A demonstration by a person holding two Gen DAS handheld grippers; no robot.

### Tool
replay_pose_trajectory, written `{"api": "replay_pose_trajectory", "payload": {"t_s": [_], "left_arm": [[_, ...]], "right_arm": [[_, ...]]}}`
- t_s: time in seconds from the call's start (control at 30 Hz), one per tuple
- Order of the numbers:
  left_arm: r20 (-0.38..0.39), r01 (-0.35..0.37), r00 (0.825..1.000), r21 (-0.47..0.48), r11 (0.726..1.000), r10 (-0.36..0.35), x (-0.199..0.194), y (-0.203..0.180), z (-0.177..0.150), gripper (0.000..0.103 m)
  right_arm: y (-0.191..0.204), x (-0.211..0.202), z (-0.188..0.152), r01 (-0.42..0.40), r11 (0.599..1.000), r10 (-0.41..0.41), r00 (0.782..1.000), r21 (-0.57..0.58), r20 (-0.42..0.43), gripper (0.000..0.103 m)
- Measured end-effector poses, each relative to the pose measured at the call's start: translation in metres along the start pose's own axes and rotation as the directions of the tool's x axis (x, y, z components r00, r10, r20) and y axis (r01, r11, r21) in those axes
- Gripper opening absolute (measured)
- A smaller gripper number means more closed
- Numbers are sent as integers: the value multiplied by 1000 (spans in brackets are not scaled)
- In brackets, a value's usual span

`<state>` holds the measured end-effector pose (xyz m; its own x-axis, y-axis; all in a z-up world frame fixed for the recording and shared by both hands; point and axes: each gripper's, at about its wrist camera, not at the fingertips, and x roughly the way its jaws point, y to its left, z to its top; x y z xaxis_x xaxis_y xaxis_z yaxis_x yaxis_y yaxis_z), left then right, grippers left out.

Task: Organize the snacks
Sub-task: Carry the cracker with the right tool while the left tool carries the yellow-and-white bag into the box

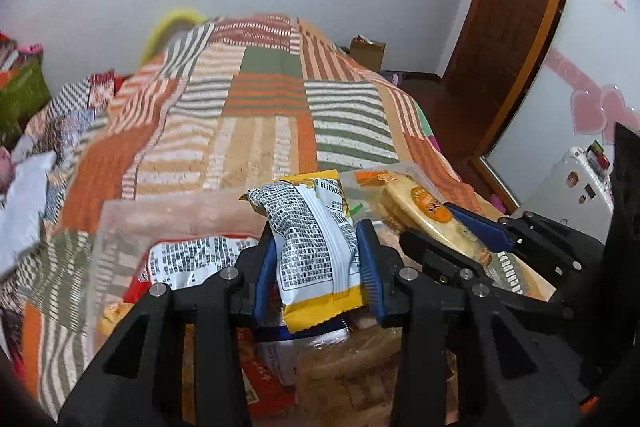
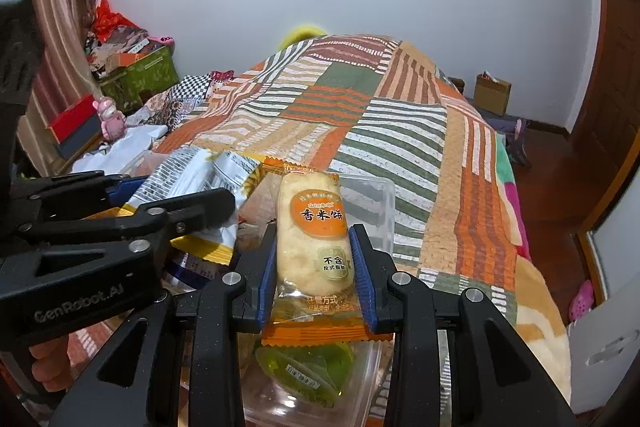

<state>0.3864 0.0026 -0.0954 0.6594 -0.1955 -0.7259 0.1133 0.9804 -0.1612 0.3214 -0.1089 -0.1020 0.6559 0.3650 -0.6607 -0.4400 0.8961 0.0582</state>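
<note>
My left gripper (image 1: 318,231) is shut on a white and yellow snack packet (image 1: 312,247) covered in black print, held above a clear plastic bin (image 1: 120,223) full of snack packs. My right gripper (image 2: 314,233) is shut on a rice cracker pack (image 2: 314,247) with an orange label and orange ends, held over a second clear container (image 2: 372,195). A green snack pack (image 2: 304,363) lies in that container under the cracker. The two grippers hang side by side: the right gripper (image 1: 432,223) with its cracker pack (image 1: 428,211) shows at the right of the left wrist view, the left gripper (image 2: 184,191) at the left of the right wrist view.
Both containers rest at the near end of a bed with a striped patchwork quilt (image 1: 260,107). Clutter, a green box (image 2: 140,75) and a pink toy (image 2: 112,119) line the bed's left side. A wooden door (image 1: 512,7) and a cardboard box (image 1: 368,51) stand at the right.
</note>
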Motion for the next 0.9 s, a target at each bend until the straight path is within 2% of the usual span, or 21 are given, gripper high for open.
{"api": "replay_pose_trajectory", "payload": {"t_s": [0.3, 0.53, 0.73, 0.9], "left_arm": [[15, -36, 999, 15, 999, 35, -9, -1, -6, 38], [41, -48, 998, 31, 998, 47, -30, -5, -11, 38], [76, -63, 995, 40, 997, 60, -60, -10, -20, 45], [117, -91, 990, 55, 994, 84, -91, -16, -33, 57]], "right_arm": [[-2, 2, 2, -32, 999, 33, 999, 16, -32, 37], [-1, -14, 3, -33, 999, 33, 999, 14, -17, 39], [2, -40, 0, -32, 999, 32, 999, 11, 15, 42], [5, -62, -7, -38, 999, 37, 998, 10, 42, 51]]}}
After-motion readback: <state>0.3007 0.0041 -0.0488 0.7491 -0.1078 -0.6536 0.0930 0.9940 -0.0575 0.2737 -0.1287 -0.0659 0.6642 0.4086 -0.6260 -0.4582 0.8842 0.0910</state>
